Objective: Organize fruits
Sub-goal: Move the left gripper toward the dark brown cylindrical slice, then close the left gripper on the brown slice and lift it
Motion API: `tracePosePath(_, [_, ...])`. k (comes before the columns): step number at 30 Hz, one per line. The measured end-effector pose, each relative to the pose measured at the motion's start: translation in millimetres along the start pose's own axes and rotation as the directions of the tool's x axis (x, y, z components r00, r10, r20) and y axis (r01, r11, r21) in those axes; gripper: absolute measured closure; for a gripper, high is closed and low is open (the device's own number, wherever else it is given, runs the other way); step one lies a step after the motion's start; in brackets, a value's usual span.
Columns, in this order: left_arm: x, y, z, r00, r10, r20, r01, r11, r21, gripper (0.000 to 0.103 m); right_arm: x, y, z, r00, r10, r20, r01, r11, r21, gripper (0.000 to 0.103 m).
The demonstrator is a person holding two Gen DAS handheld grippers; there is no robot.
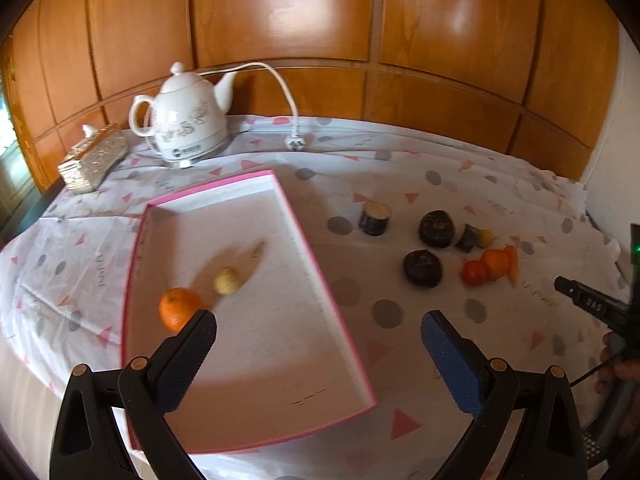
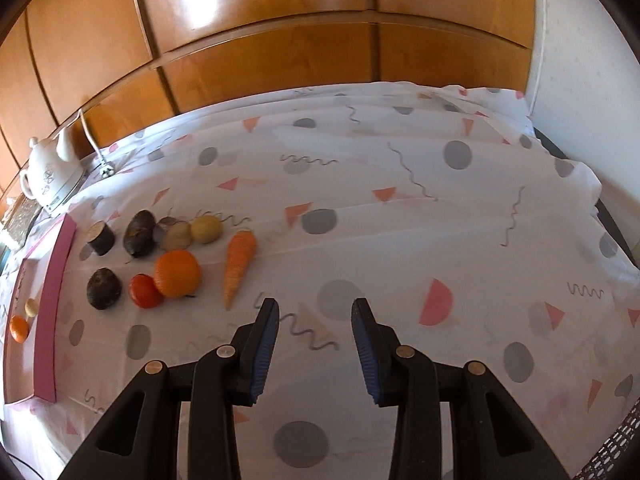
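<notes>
A white tray with a pink rim holds an orange and a pale yellow round fruit. My left gripper hangs open over the tray's near right side, with nothing between its fingers. To the right, loose on the cloth, lie dark round fruits, a dark cut cylinder, a tomato, another orange and a carrot. In the right wrist view my right gripper is open and empty, just right of the carrot's tip. The orange and tomato lie further left.
A white kettle with cord and plug stands at the back left beside a glittery box. Wood panels close off the rear. The patterned cloth stretches right to the table's edge. A hand shows at the right.
</notes>
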State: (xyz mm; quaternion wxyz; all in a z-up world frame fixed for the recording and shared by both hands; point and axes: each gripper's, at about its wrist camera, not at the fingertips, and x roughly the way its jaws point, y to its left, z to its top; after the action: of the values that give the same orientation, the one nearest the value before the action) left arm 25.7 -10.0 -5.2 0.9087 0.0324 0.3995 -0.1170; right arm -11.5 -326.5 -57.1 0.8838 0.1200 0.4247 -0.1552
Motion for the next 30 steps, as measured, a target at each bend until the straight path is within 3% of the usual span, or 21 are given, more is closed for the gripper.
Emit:
tracePosePath(2, [4, -5, 6, 1.0, -0.031, -0.007, 0.031, 0.999, 0.011, 0.006, -1, -4, 0, 1.0, -0.013, 0.006, 0.013, 1.0, 0.007, 0.065])
tracePosePath(6, [16, -13, 15, 0.996, -0.082, -0.046, 0.082, 0.996, 0.017, 0.03, -2, -19, -1, 0.999, -0.044, 0.009, 0.044, 0.999, 0.029, 0.065])
tracePosePath(12, [40, -26, 33, 0.986, -0.136, -0.101, 0.14, 0.99, 0.034, 0.054, 2, -34, -2, 0.998, -0.056, 0.001, 0.056, 0.997, 0.058, 0.065])
tracePosePath(17, [65, -37, 49, 0.978, -0.149, -0.143, 0.158, 0.986, 0.049, 0.058, 2, -44, -1, 0.998, -0.067, 0.005, 0.066, 0.995, 0.073, 0.065])
tracePosePath(30, [128, -55, 80, 0.978, -0.073, -0.198, 0.092, 0.992, 0.089, 0.058, 10, -68, -3, 0.995, -0.101, -0.016, 0.102, 0.988, 0.115, 0.065])
